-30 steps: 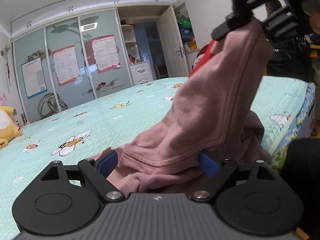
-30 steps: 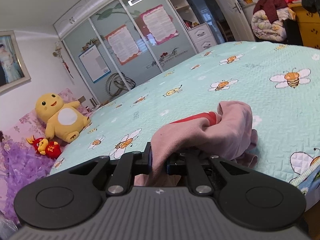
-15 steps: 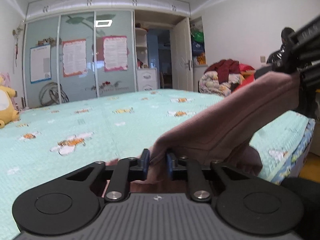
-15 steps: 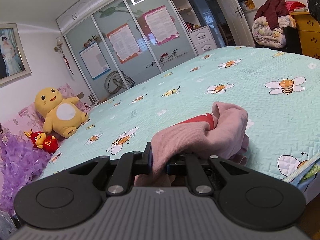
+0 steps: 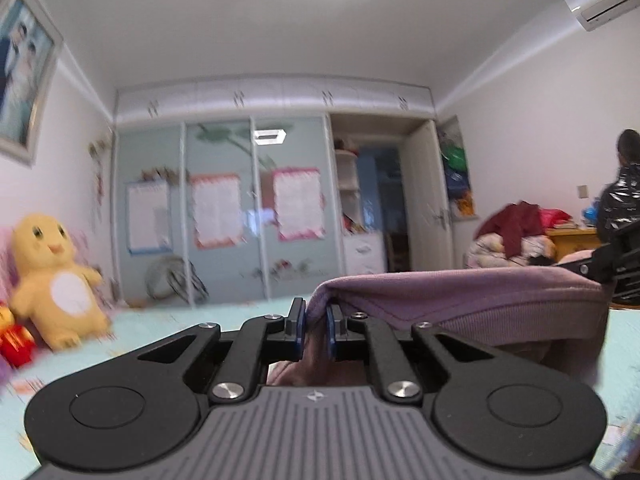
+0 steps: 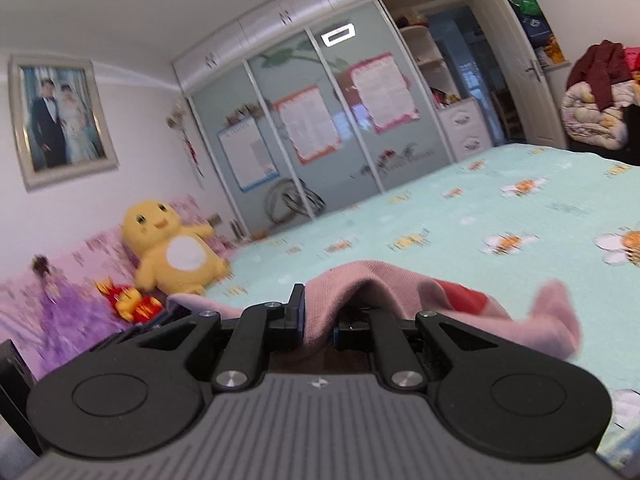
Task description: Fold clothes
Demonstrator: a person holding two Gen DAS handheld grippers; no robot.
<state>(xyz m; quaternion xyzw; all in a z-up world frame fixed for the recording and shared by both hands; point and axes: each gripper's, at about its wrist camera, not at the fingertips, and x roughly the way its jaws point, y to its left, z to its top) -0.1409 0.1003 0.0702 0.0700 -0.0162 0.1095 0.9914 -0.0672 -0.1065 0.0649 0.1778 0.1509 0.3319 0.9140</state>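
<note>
In the left wrist view, the left gripper [image 5: 315, 326] has its blue pads pinched on an edge of the pink garment [image 5: 460, 292], which stretches from the centre toward three o'clock, where the dark frame of the right gripper [image 5: 618, 260] holds the far end. The cloth hangs taut between the two, above the mint bee-print bedspread [image 5: 132, 336]; a yellow plush toy [image 5: 54, 280] sits at nine o'clock and a person in a shiny black jacket [image 5: 618, 204] stands at three o'clock beside a heap of other clothes [image 5: 516, 232]. In the right wrist view, the right gripper [image 6: 318, 322] is likewise clamped on a fold of the same pink garment [image 6: 372, 284], which drapes over its fingers and trails toward four o'clock, a red patch [image 6: 466, 296] showing on it and one loose end blurred. The bedspread [image 6: 460, 216] fills the area from one to four o'clock. Folding looks barely begun: the garment is only gripped at two points and held up, not yet spread flat, and every fold seems still to come.
</note>
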